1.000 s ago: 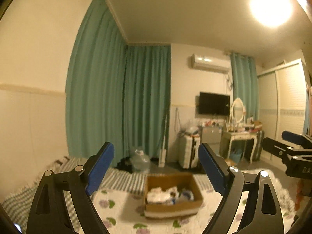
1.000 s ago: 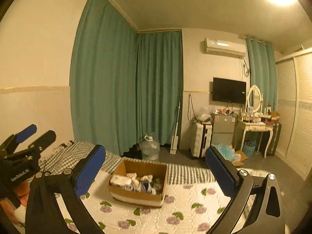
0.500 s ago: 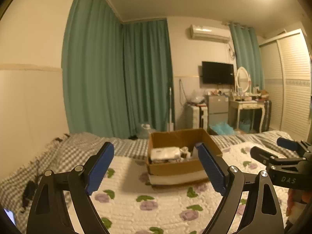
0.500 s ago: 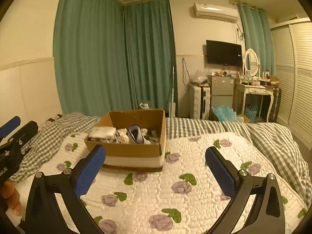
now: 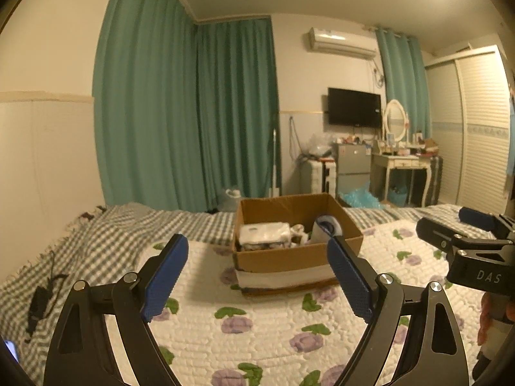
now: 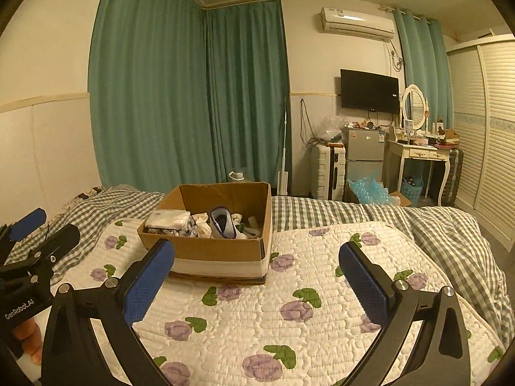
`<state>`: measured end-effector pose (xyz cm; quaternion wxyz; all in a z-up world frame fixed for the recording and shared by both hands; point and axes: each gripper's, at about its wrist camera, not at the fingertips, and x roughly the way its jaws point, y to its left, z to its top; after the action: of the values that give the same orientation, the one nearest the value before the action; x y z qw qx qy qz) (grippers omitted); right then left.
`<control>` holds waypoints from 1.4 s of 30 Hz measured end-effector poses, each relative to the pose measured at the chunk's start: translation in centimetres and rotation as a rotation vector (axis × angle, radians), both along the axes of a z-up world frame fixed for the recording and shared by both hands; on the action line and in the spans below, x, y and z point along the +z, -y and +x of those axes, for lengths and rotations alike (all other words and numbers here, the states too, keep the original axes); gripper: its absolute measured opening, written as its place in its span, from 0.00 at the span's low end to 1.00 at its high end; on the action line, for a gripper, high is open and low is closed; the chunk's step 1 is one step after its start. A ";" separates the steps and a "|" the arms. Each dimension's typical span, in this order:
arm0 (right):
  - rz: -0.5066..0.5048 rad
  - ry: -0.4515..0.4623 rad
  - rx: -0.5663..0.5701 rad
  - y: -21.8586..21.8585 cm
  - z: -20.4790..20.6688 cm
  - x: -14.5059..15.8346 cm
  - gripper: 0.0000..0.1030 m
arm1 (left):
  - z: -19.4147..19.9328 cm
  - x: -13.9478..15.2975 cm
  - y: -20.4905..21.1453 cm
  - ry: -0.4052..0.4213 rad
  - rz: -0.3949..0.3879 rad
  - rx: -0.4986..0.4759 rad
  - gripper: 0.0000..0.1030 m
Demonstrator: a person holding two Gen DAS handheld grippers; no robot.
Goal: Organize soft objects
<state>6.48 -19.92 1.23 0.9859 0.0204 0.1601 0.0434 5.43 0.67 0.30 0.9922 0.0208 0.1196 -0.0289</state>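
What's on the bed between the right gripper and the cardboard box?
Nothing but bare flowered quilt. The right wrist view shows only quilt between the open right gripper and the cardboard box.

Left wrist view: we look low over the quilt toward the curtains, the box near. Right wrist view: same heading, set rightward. We share box, television, and each other's gripper at the frame edge.
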 end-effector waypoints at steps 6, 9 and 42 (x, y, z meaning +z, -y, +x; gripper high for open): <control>0.006 -0.005 0.008 -0.1 0.1 -0.1 1.00 | 0.1 -0.3 0.1 -0.009 0.002 0.012 0.87; 0.000 -0.005 0.011 -0.2 0.1 -0.2 1.00 | 0.2 -0.5 0.1 -0.014 0.004 0.012 0.87; 0.005 -0.021 0.028 -0.7 0.6 -1.0 1.00 | 0.4 -0.9 -0.5 -0.036 0.004 -0.003 0.87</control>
<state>7.04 -19.18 0.26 0.9834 0.0212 0.1707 0.0573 5.78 1.20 -0.58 0.9898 0.0225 0.1376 -0.0307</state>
